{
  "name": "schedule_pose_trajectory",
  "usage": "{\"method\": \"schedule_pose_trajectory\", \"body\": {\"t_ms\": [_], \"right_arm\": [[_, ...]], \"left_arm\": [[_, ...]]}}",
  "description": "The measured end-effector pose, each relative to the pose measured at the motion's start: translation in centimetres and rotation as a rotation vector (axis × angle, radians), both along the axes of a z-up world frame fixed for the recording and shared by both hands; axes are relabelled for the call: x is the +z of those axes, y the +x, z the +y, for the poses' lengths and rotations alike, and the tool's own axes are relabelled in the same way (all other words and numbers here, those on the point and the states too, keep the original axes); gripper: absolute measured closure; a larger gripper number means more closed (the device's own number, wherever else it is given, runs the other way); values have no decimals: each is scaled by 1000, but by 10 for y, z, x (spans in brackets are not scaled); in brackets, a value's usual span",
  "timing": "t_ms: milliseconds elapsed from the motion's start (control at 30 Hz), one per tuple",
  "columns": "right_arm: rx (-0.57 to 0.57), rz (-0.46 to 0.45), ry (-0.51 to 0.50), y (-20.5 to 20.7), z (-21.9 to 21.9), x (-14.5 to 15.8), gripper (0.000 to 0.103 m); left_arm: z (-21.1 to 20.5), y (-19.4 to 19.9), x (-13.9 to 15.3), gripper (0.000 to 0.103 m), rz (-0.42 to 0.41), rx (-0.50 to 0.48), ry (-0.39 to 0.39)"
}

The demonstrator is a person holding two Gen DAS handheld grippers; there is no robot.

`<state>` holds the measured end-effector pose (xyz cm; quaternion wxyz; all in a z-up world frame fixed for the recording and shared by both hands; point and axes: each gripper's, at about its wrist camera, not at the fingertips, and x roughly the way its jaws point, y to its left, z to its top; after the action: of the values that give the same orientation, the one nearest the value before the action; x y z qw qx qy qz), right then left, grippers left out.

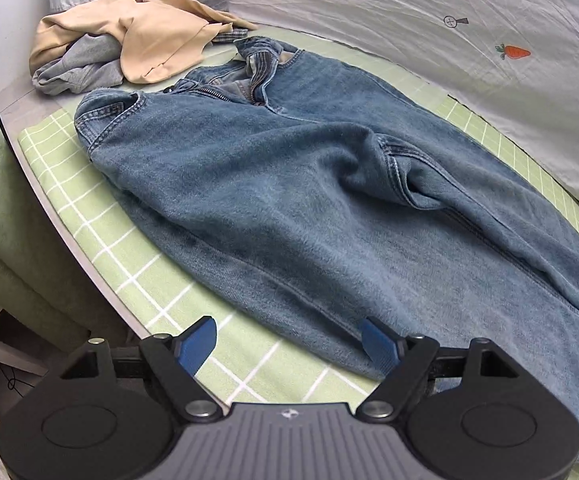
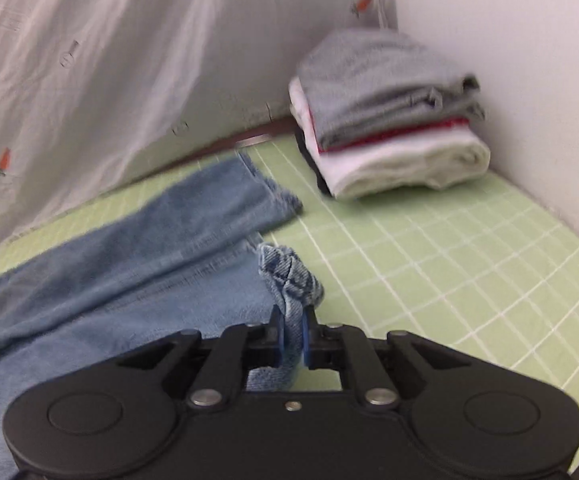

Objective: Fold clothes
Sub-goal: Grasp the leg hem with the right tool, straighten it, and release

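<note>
A pair of blue jeans (image 1: 309,184) lies spread out on a green checked mat (image 1: 137,264), waistband toward the far end, legs running toward the right. The left tool (image 1: 289,344) hangs just above the near edge of the jeans with its blue fingers (image 1: 195,344) spread wide and nothing between them; one finger sits over the mat, the other over the denim. The right tool (image 2: 291,334) is clenched on the bunched hem (image 2: 289,276) of one leg, lifting it off the mat, while the other leg (image 2: 193,208) lies flat beside it. Beyond the waistband sits a loose heap of clothes (image 1: 129,52), beige over grey. Near the hems, in the corner by a white wall (image 2: 509,60), stands a stack of folded clothes (image 2: 389,116): grey on top, red and white beneath. A white printed sheet (image 1: 449,32) hangs along the far side.
</note>
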<state>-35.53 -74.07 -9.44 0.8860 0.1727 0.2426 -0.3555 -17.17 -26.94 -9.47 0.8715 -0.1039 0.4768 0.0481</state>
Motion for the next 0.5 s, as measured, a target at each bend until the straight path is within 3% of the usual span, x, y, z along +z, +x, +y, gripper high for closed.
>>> {"method": "schedule_pose_trajectory", "body": {"t_ms": [67,133,167,267,333,500], "right_arm": [[-19,-65,-86,-26,17,35,95],[-74,-81,-90,-50,18,47,95],[-101,-58,-66,-59,12,41,95],[-140,154,14,-68,-4,-10,94],[-156,221,71,-77,-5,-36,94],[-199,189,96,-86,-2,-36,94]], "left_arm": [[-3,2,6,22,-31,4,5],[-6,4,9,22,-55,-4,12],[-8,6,9,22,-62,-13,17],[-20,17,3,22,-40,-69,48],[-25,23,-1,22,-22,-108,56],[-44,37,-15,22,16,-221,127]]}}
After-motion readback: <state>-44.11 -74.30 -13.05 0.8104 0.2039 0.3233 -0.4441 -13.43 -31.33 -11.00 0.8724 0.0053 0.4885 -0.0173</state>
